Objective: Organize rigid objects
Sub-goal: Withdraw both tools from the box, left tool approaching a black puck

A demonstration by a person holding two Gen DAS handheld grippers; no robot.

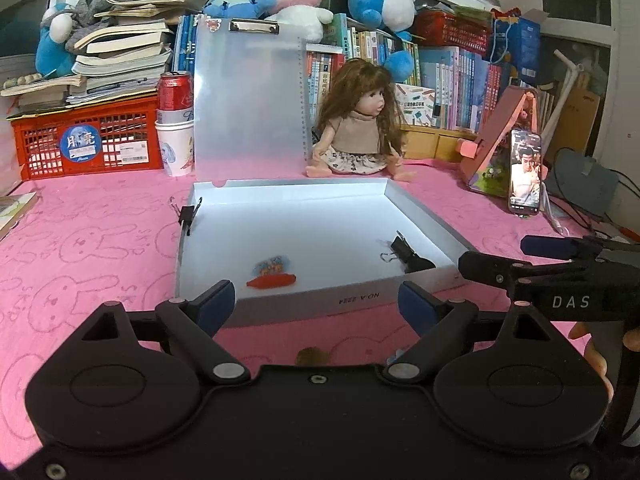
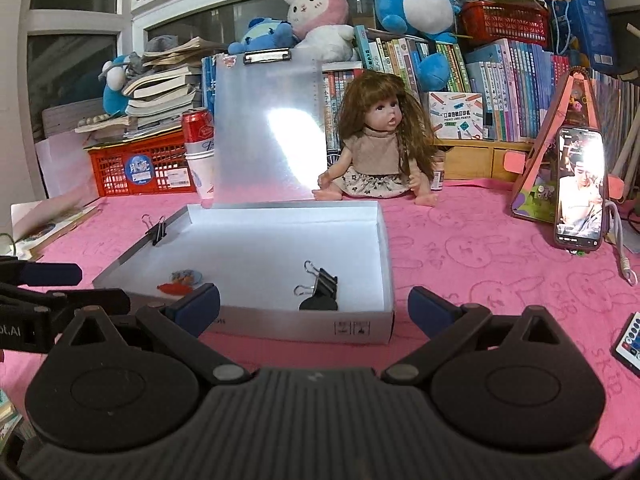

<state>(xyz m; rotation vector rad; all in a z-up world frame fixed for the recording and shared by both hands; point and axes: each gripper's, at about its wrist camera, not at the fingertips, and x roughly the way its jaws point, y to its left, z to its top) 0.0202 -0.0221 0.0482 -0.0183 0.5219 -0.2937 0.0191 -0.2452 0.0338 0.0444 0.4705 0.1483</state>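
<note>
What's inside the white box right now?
A black binder clip, a small orange-and-blue trinket and a dark round piece; the box's near wall hides the floor behind it.

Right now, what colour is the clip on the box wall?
Black, with silver wire handles; the clip shows best in the right wrist view.

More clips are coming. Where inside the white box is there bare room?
Bare floor runs through the middle and back of the shallow white cardboard box, between the black binder clip and the small red-and-blue trinket. The front edge beside those two is crowded.
</note>
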